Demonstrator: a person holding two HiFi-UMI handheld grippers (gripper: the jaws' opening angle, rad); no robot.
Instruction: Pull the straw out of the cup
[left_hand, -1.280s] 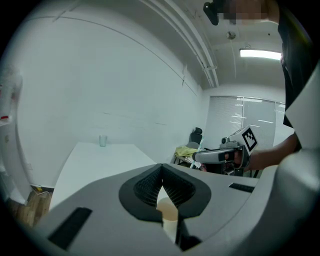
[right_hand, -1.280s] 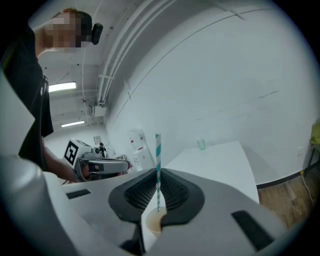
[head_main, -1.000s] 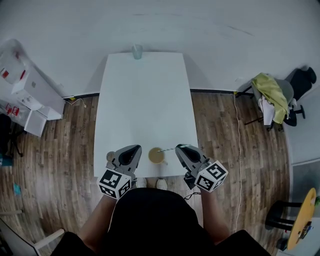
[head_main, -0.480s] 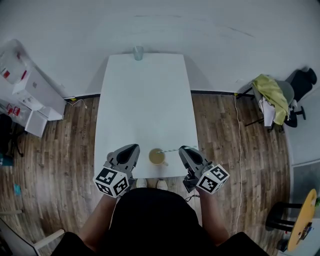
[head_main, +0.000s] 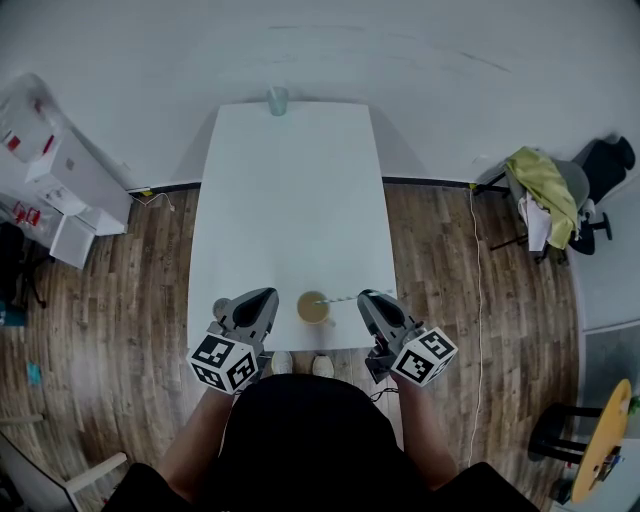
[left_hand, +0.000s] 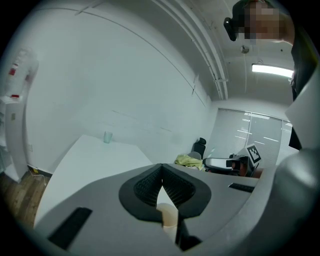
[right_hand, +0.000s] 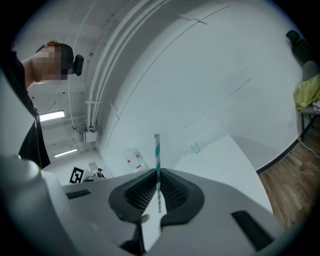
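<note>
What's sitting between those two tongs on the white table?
In the head view, a cup stands between them. Its straw reaches across to the right tongs, which are closed on it.

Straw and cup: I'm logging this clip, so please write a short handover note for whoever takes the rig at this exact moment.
Right tongs: shut on the striped straw, gripped partway along its length.
Left tongs: shut and empty, pointing at the cup from its left without touching it.
Cup: upright near the front edge of the white table, between the two tongs.
Done: the straw is grasped.
Left: in the head view the straw's other end lies over the cup's mouth, so it probably isn't clear of it. Lift it up and away. Steadying the cup with the left tongs may help.
</note>
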